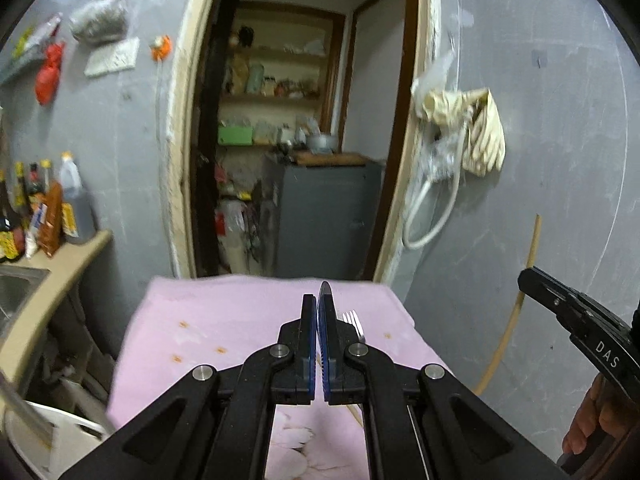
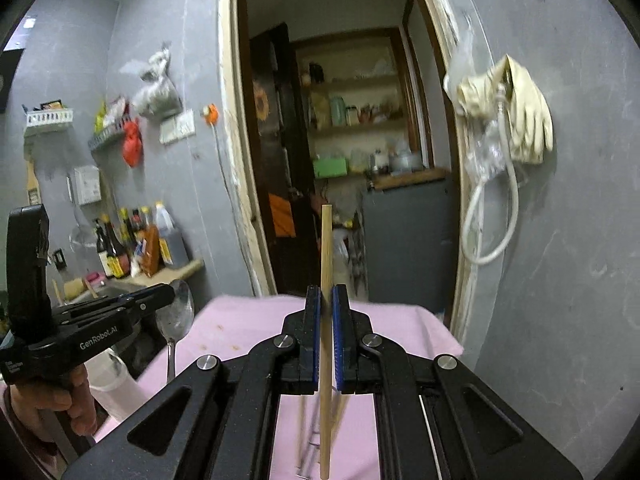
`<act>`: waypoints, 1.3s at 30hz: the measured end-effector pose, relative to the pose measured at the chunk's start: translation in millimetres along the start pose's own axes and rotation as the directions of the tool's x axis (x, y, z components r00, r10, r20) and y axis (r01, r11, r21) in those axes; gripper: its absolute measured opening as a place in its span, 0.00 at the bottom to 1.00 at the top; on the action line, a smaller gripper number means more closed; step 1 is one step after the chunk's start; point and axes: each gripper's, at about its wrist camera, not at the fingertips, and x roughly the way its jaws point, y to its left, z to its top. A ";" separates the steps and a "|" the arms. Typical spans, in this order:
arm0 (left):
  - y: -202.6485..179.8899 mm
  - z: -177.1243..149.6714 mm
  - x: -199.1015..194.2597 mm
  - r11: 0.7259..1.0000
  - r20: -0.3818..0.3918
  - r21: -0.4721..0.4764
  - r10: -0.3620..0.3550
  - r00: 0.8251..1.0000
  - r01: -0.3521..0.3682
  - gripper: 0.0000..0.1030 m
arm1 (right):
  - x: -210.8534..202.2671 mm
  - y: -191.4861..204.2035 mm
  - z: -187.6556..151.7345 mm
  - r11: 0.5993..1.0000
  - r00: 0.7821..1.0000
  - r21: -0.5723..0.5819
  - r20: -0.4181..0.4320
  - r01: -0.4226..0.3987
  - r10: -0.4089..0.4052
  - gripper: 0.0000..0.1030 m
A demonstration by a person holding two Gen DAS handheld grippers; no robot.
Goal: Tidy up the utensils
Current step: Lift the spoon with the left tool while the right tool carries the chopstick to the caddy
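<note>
My left gripper [image 1: 319, 308] is shut on a metal spoon, seen edge-on between its pads; the right wrist view shows the spoon's bowl [image 2: 176, 312] upright at that gripper's tip. My right gripper [image 2: 326, 300] is shut on a wooden chopstick [image 2: 326, 320] held upright; it also shows in the left wrist view [image 1: 516, 308]. A fork [image 1: 354, 322] lies on the pink cloth [image 1: 224, 320] just right of the left gripper. More utensils lie blurred on the cloth [image 2: 248, 320] under the right gripper.
A doorway [image 2: 340, 140] straight ahead opens onto shelves and a grey cabinet [image 1: 328, 216]. A counter with sauce bottles [image 1: 36, 208] and a sink stands at left. Gloves and a hose [image 2: 516, 128] hang on the right wall. A white bucket [image 1: 44, 436] sits low left.
</note>
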 end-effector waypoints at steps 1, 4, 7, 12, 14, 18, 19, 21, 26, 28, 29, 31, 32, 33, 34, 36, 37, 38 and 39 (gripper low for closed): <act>5.7 6.1 -10.4 1.000 0.019 -0.002 0.009 1.000 -0.009 0.02 | -4.3 9.2 5.9 1.000 1.000 0.000 0.014 -0.012 0.012 0.05; 20.7 21.2 -37.5 0.999 0.071 -0.005 0.034 0.997 -0.033 0.02 | -14.4 36.4 18.4 0.998 0.997 -0.012 0.057 -0.054 0.054 0.05; 38.8 35.8 -63.1 0.998 0.120 0.000 0.066 0.990 -0.067 0.02 | -23.0 67.4 35.5 0.994 0.989 -0.025 0.101 -0.110 0.112 0.05; 65.3 57.0 -101.2 0.991 0.197 0.011 0.125 0.972 -0.130 0.02 | -30.7 119.7 53.0 0.978 0.967 -0.075 0.153 -0.194 0.204 0.05; 74.0 61.3 -114.4 0.988 0.220 0.012 0.149 0.964 -0.156 0.02 | -33.3 141.9 56.5 0.970 0.957 -0.100 0.169 -0.223 0.237 0.05; 94.9 67.7 -141.2 0.976 0.267 0.009 0.206 0.942 -0.216 0.02 | -33.8 179.2 59.8 0.951 0.937 -0.147 0.184 -0.272 0.297 0.05; 101.1 68.9 -147.1 0.974 0.275 0.007 0.218 0.936 -0.228 0.02 | -34.4 185.3 59.5 0.947 0.933 -0.152 0.185 -0.283 0.308 0.05; 109.5 70.6 -156.1 0.968 0.289 0.001 0.241 0.927 -0.252 0.02 | -33.7 196.6 59.0 0.939 0.925 -0.159 0.186 -0.303 0.330 0.05; 140.8 68.2 -169.6 0.954 0.300 -0.030 0.294 0.908 -0.299 0.02 | -20.2 214.9 47.6 0.925 0.915 -0.148 0.160 -0.349 0.371 0.05; 150.1 64.4 -170.4 0.949 0.297 -0.045 0.312 0.902 -0.313 0.02 | -13.8 217.7 41.1 0.921 0.913 -0.142 0.144 -0.362 0.381 0.05; 153.1 62.0 -170.4 0.946 0.296 -0.050 0.320 0.900 -0.320 0.02 | -10.6 218.0 39.6 0.921 0.914 -0.140 0.139 -0.364 0.382 0.05; 160.5 55.9 -167.1 0.939 0.286 -0.057 0.341 0.895 -0.340 0.02 | -3.9 218.8 31.0 0.918 0.913 -0.132 0.122 -0.374 0.389 0.05; 164.2 52.4 -165.1 0.935 0.280 -0.057 0.351 0.893 -0.349 0.02 | -1.6 219.7 29.1 0.918 0.914 -0.130 0.117 -0.375 0.389 0.05; 167.8 48.8 -161.7 0.931 0.273 -0.056 0.361 0.892 -0.360 0.02 | 1.4 219.8 24.9 0.918 0.914 -0.126 0.110 -0.376 0.390 0.05; 169.6 45.9 -159.6 0.928 0.269 -0.054 0.370 0.889 -0.369 0.02 | 5.0 219.7 20.1 0.918 0.916 -0.121 0.101 -0.377 0.389 0.05; 174.4 37.9 -153.0 0.919 0.261 -0.048 0.390 0.883 -0.391 0.02 | 11.3 219.1 12.4 0.920 0.918 -0.111 0.090 -0.376 0.386 0.05; 176.1 34.0 -150.8 0.915 0.259 -0.046 0.399 0.879 -0.402 0.02 | 14.2 219.0 8.9 0.921 0.920 -0.108 0.085 -0.374 0.383 0.05; 177.7 29.7 -148.3 0.909 0.259 -0.044 0.411 0.874 -0.414 0.02 | 16.9 218.4 3.9 0.924 0.922 -0.107 0.082 -0.368 0.377 0.05; 180.0 25.6 -145.3 0.904 0.260 -0.042 0.421 0.869 -0.425 0.02 | 17.9 219.5 2.4 0.925 0.923 -0.106 0.083 -0.366 0.375 0.05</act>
